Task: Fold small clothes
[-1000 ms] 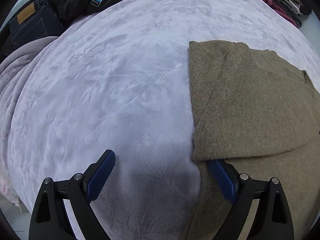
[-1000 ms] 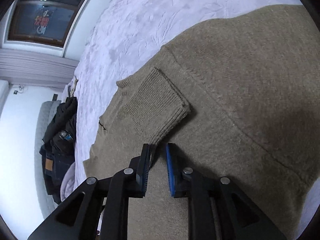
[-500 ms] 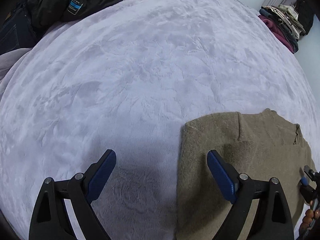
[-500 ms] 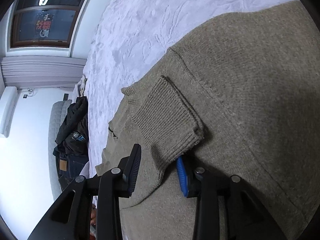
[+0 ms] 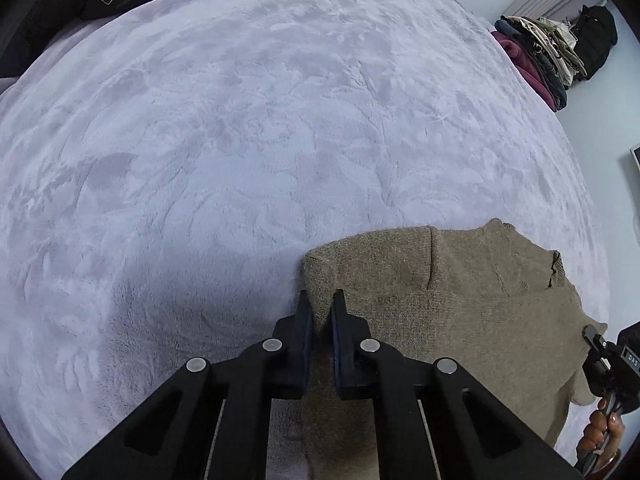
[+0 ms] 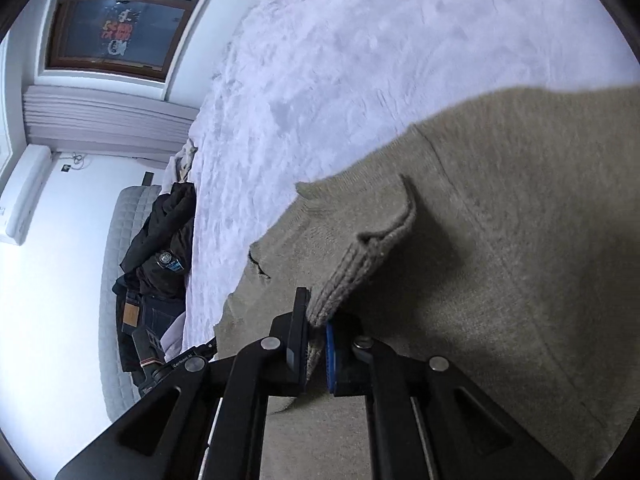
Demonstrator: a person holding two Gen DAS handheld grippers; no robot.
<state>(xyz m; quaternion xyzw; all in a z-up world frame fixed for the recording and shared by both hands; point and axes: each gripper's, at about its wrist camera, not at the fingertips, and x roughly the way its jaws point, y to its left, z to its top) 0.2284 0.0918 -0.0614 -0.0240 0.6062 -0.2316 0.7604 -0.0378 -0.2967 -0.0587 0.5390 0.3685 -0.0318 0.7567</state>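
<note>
An olive-brown knit sweater (image 5: 460, 304) lies on the pale lilac plush bed cover (image 5: 260, 140), its sleeves folded in over its body. My left gripper (image 5: 320, 304) is shut on the sweater's folded left edge. In the right wrist view the sweater (image 6: 520, 220) fills the right half. My right gripper (image 6: 316, 320) is shut on the ribbed sleeve cuff (image 6: 368, 256), which is lifted off the sweater body. The right gripper also shows at the left wrist view's right edge (image 5: 600, 344).
A pile of dark clothes and jeans (image 6: 156, 264) lies by the grey headboard (image 6: 116, 280). A stack of folded clothes (image 5: 536, 56) sits at the far right corner of the bed. A window (image 6: 116, 28) is on the wall beyond.
My left gripper has moved in on the sweater's folded edge and shut on it. My right gripper opened around the sleeve cuff, then shut on it and raised it.
</note>
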